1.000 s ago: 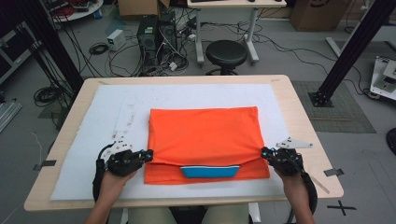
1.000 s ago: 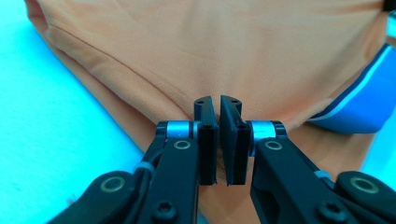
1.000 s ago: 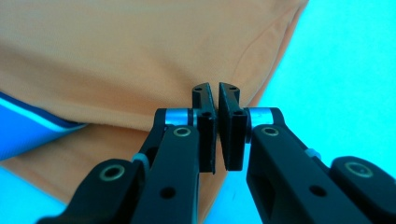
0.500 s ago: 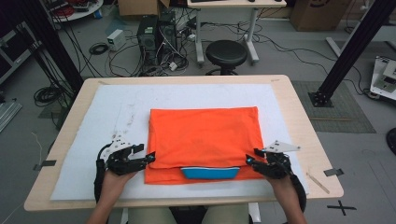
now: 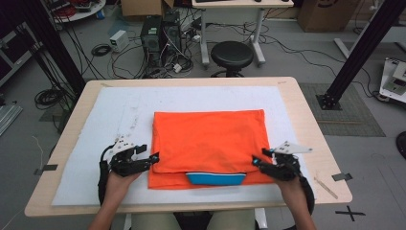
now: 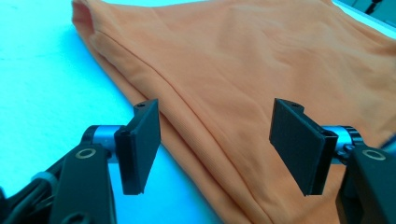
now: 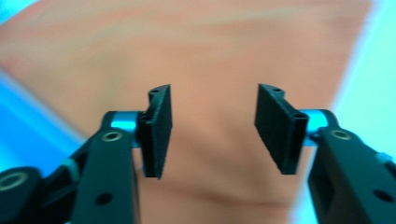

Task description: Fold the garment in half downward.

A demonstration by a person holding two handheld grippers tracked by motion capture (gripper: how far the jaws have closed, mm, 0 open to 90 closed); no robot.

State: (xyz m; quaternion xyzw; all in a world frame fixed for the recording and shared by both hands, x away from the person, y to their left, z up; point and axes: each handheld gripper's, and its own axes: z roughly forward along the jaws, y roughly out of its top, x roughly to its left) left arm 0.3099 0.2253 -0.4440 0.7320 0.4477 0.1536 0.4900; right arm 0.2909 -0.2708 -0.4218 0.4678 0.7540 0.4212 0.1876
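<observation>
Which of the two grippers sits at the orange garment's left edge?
The left gripper, jaws open over the orange garment at its left edge. The right gripper, also open, sits at the opposite edge.

This is a lab or robotics workroom. Beyond the far edge of the wooden table (image 5: pixel 306 120), tangled cables (image 5: pixel 91 50) sprawl across the grey floor around a computer tower (image 5: pixel 160 36). A black stool (image 5: pixel 232 55) stands by a desk, black metal frame beams (image 5: pixel 359 52) rise at both sides, and cardboard boxes (image 5: pixel 323 14) sit against the back.
</observation>
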